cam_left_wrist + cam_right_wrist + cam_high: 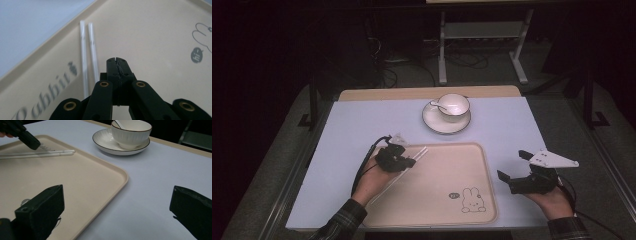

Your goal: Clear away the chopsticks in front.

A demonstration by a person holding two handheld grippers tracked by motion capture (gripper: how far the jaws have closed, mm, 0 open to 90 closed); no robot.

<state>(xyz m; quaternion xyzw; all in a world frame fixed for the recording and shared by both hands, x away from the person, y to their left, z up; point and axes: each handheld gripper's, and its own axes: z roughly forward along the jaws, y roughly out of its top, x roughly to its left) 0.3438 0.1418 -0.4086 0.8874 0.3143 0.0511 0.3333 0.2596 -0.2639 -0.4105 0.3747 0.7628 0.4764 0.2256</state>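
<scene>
Chopsticks (pixel 412 156) on tray (pixel 472 160), at its left edge; bowl (pixel 454 107) on saucer (pixel 434 123) behind tray.

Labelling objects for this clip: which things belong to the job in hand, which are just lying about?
In the job:
- chopsticks, lying side by side
- tray they lie in
- left hand-held gripper, shut, empty, beside them

Lying about:
- bowl with spoon
- saucer under it
- right hand-held gripper, open, off the tray
</scene>
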